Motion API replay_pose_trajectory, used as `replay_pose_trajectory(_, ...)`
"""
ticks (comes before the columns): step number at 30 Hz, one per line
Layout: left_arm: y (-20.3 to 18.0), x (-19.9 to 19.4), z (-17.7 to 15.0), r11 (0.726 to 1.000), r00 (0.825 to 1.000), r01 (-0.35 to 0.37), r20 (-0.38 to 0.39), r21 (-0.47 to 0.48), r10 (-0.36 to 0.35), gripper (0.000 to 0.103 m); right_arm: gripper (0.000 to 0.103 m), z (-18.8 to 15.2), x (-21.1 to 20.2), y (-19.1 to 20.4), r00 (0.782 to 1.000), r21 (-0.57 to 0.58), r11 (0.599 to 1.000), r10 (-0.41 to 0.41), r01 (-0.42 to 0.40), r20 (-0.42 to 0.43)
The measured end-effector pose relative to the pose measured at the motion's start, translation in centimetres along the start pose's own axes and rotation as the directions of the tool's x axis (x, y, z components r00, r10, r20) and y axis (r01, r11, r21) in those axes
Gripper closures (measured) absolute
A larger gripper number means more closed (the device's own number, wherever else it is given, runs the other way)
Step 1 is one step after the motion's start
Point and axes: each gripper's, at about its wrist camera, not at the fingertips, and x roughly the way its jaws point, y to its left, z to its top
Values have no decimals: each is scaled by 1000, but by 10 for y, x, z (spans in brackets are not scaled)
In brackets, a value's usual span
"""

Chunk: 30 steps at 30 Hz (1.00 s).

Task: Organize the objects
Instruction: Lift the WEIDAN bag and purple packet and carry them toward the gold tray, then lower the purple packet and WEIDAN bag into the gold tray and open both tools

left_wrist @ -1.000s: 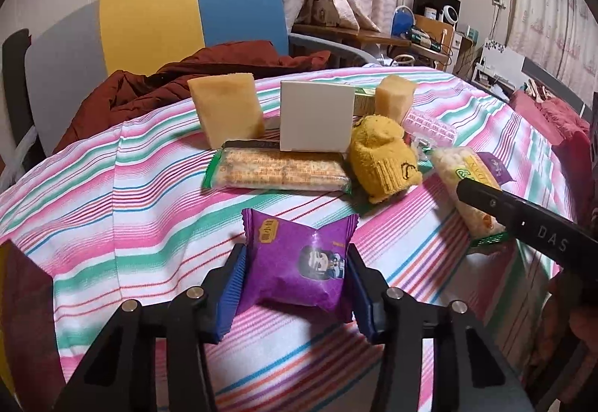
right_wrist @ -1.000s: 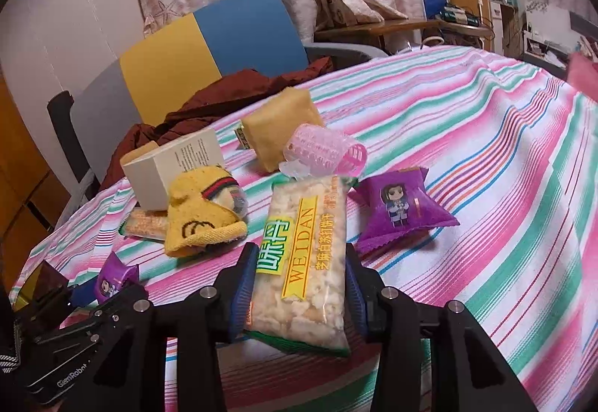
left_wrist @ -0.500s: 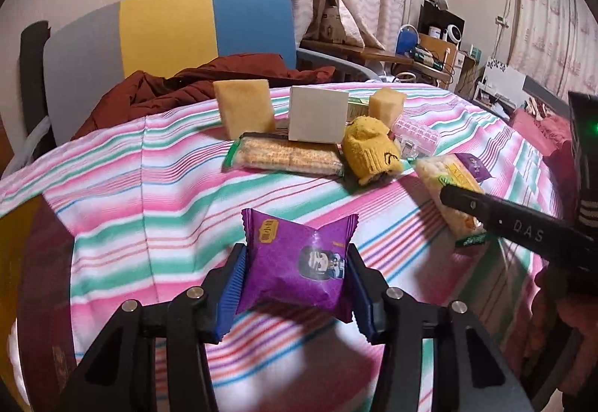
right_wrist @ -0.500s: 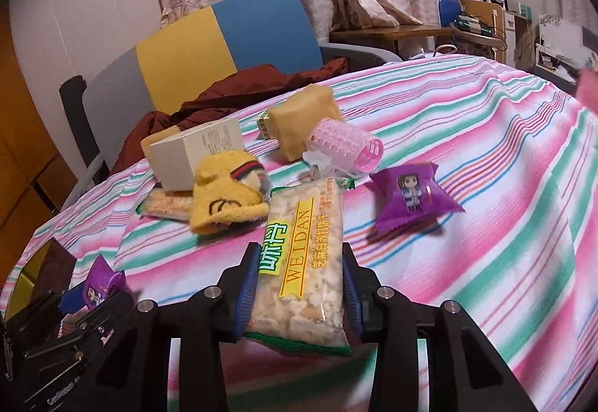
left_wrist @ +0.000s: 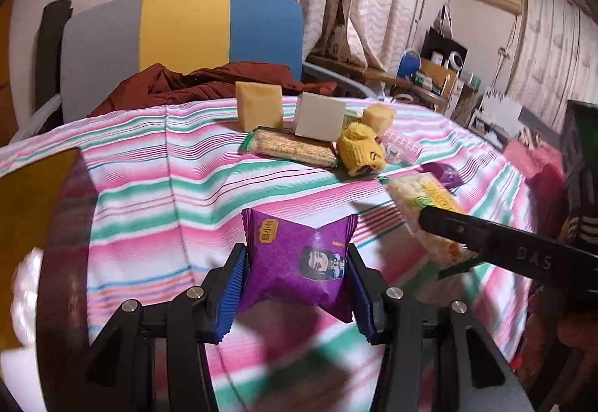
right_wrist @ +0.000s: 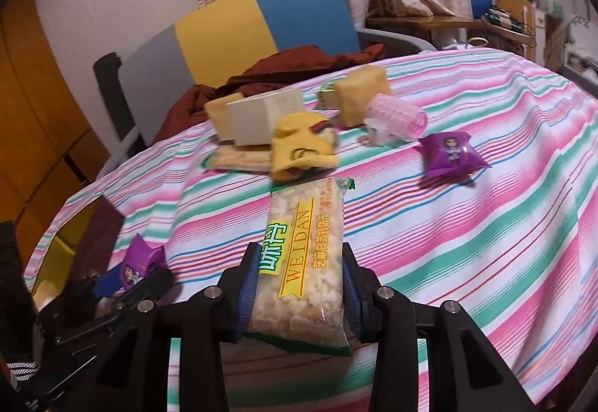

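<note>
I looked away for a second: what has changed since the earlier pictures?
Both grippers have drawn back from the pile, carrying their packets along: the left gripper the purple packet, the right gripper the cracker pack. Both grips held. The pile on the cloth stayed put.

Left gripper [left_wrist: 297, 287], right gripper [right_wrist: 299, 294]: both clamped, tilted downward.

Two purple snack packets [right_wrist: 452, 156], two cracker packs [right_wrist: 302, 262], two yellow sponges [left_wrist: 259, 105], one white box [left_wrist: 319, 116]

Desk clutter [left_wrist: 433, 72] too small to identify; left claw's [right_wrist: 123, 285] fingertips hidden behind its purple packet [right_wrist: 138, 264].
</note>
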Motion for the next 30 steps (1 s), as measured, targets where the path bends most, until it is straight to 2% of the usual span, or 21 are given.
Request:
replay_pose_trajectory(3,1,-18,-6,1000,1000,7,10,-15,-7,52,62,-2,-6,11,1000,-10,1000,24,-24,-4)
replay_pose_trajectory(8,5,-60,-6,999,996,33,81,-37,-30,52,62,-4,-15,39,997,-46,996,78,-78,-2)
replay_pose_trajectory(14,27,-91,-5,997,993,10,120,-82,0,52,62,-8,-18,76,989,-88,985,146,-146,-12)
replay_pose_trajectory(22,78,-117,-3,982,986,-62,141,-179,87,52,62,-13,-18,127,969,-139,959,242,-247,-53)
replay_pose_trajectory(30,143,-138,3,950,969,-173,128,-261,212,52,62,-11,-9,204,933,-234,903,345,-360,-104)
